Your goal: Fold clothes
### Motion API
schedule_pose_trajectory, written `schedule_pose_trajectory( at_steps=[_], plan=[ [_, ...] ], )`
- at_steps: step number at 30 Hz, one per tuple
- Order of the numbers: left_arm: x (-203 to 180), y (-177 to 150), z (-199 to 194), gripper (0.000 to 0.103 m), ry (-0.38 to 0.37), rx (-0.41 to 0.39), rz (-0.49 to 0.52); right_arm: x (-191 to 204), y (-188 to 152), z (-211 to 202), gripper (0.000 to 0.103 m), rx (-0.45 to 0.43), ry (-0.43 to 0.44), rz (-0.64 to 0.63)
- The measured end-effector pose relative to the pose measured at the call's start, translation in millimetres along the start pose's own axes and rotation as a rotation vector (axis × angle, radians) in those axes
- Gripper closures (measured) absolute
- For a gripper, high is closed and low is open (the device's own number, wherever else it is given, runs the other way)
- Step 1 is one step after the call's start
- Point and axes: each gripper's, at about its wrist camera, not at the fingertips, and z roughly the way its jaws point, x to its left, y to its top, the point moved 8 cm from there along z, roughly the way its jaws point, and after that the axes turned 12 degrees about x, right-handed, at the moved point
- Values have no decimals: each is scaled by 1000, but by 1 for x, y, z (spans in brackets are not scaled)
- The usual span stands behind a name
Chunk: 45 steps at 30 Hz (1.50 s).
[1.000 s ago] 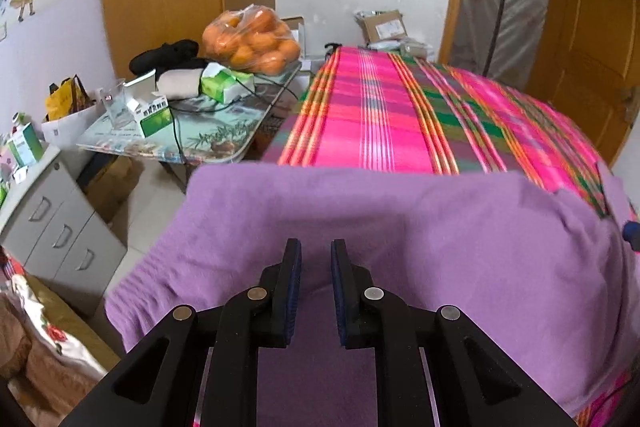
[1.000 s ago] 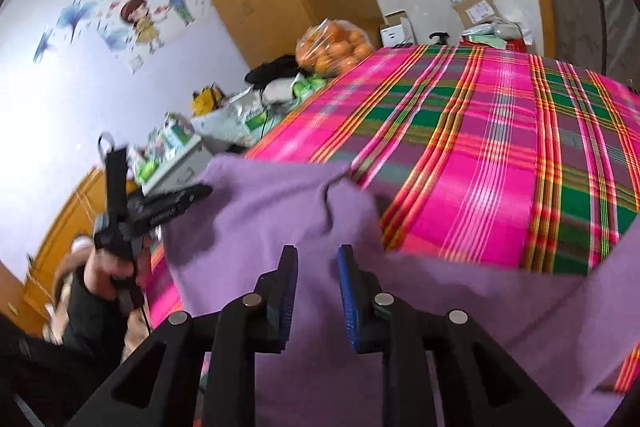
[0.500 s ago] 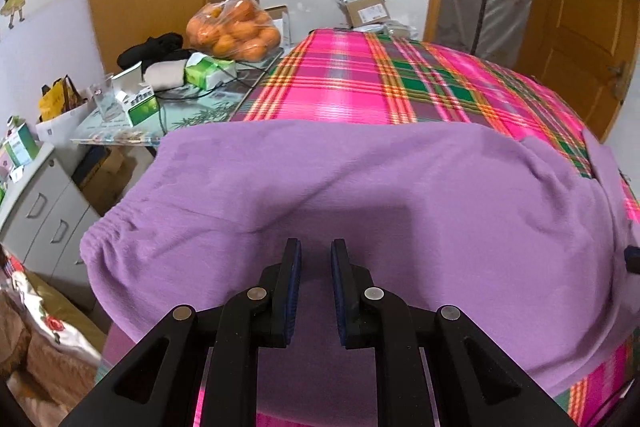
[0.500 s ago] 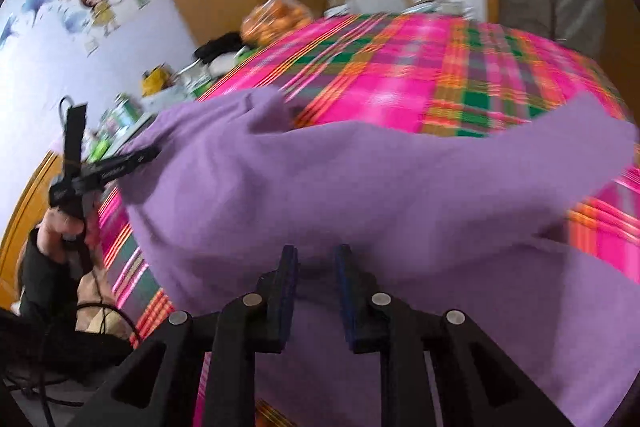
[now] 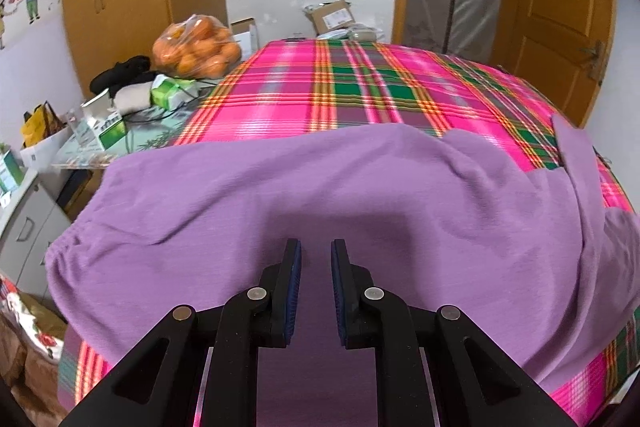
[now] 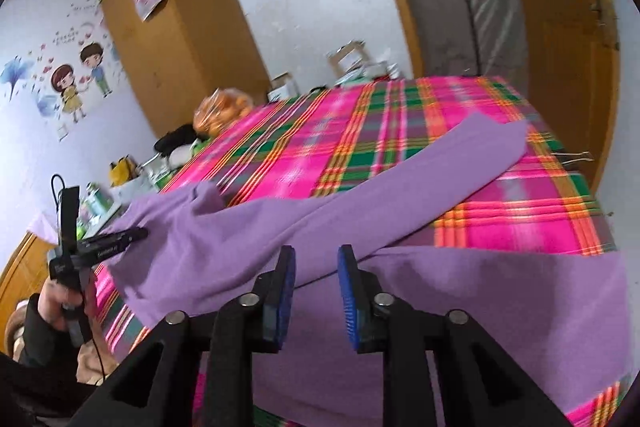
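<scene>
Trousers (image 5: 320,195) of soft purple knit lie spread across the near end of the bed (image 5: 360,95), over its pink, green and orange plaid cover. We see the gathered waistband (image 5: 60,247) hanging just past the bed's left edge, and loose creases running across the seat. In the right wrist view one leg (image 6: 420,179) stretches diagonally over the plaid toward the bed's far right corner, its cuff lying flat, while the other leg (image 6: 500,299) lies along the bed's near edge; the first leg overlaps it where they meet.

Our left gripper (image 5: 316,275) hovers over the middle of the cloth, its jaws spread a little with purple showing between the blue pads (image 5: 295,279), pinching nothing. Our right gripper (image 6: 316,287) sits above the crotch area, its jaws also parted and empty.

Beside the bed's left edge a cluttered counter (image 5: 120,143) carries a bag of oranges (image 5: 196,47) and some boxes.
</scene>
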Motion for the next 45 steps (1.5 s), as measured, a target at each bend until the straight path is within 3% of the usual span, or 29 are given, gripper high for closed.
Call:
schedule_pose_trajectory(
  at_steps=[7, 14, 22, 28, 30, 31, 32, 38, 45],
  plan=[
    [-20, 15, 11, 88, -16, -1, 33, -17, 5, 13, 72, 35, -53, 32],
    [-27, 21, 30, 88, -55, 56, 34, -24, 27, 50, 72, 117, -102, 65],
    [-28, 20, 31, 87, -57, 62, 37, -20, 66, 100, 72, 191, -187, 43],
    [-27, 19, 30, 87, -70, 63, 30, -25, 68, 123, 72, 234, -244, 41],
    [-27, 19, 30, 87, -71, 63, 30, -29, 68, 128, 85, 245, -262, 45],
    [-27, 19, 30, 87, -71, 63, 30, -30, 67, 131, 99, 250, -271, 47],
    [-27, 19, 30, 87, -71, 63, 30, -32, 67, 131, 101, 250, -272, 51],
    [-26, 19, 29, 87, -72, 62, 30, -37, 63, 95, 101, 164, -235, 82],
    [-37, 16, 18, 86, -103, 25, 51, -49, 35, -1, 101, 0, -201, 182]
  ],
)
